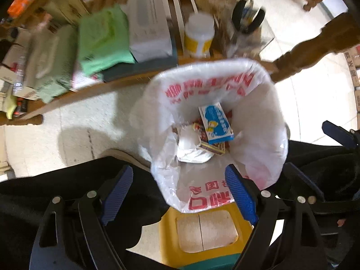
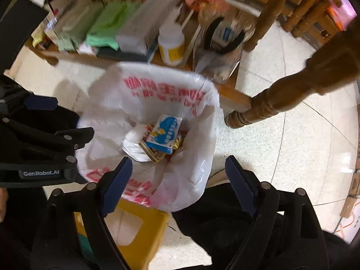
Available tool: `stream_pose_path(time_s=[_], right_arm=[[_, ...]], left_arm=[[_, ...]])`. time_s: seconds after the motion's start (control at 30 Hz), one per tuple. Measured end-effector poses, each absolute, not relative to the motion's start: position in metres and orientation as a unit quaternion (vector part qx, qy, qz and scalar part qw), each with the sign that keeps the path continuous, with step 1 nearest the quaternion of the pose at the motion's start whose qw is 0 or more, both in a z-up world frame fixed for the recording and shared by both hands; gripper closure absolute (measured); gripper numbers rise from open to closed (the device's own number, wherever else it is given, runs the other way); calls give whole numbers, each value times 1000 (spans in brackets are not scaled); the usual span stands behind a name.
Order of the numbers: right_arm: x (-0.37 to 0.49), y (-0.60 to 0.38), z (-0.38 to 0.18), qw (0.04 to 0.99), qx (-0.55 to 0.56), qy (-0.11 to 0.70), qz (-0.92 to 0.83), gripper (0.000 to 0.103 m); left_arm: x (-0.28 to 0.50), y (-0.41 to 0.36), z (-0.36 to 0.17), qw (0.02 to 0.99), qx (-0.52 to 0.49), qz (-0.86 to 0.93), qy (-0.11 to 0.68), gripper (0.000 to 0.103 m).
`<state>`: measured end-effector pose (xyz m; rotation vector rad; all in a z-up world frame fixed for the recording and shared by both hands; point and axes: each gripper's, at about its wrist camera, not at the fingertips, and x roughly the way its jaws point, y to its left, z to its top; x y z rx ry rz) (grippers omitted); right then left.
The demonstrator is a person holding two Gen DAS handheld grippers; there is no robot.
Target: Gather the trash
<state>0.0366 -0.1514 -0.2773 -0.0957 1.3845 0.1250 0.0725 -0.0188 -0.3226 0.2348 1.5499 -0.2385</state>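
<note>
Left wrist view: the left claw [image 1: 180, 193] gapes empty above the white bag [image 1: 265, 121]; a blue-and-white box [image 1: 217, 123] lies inside on crumpled paper [image 1: 191, 150].

Right wrist view: the right claw [image 2: 178, 185] is likewise spread wide, empty, over that bag.

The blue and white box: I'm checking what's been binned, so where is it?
In both wrist views the blue and white box lies inside the white bag, atop a yellow-red packet, beside crumpled white paper.

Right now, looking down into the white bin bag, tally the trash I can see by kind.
Blue and white carton: 1
Red and gold packet under it: 1
Crumpled white wad: 1
Total: 3 visible; anything underneath is hidden.
</note>
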Motion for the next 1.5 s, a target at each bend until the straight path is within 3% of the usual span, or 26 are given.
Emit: stream_pose_path(time_s=[0.43, 0.77, 1.07, 1.5], right_arm=[[-20, -160, -110, 887, 11, 461, 29, 10], [-74, -158, -8, 952, 1, 305, 4, 7], [-114, -165, 42, 972, 20, 235, -4, 7], [-134, -162, 56, 977, 18, 209, -20, 7]], left_arm=[[17, -11, -144, 862, 81, -92, 492, 20], [-33, -7, -27, 940, 80, -49, 329, 8], [-66, -1, 26, 958, 43, -60, 278, 8], [-85, -8, 37, 965, 37, -32, 259, 8]])
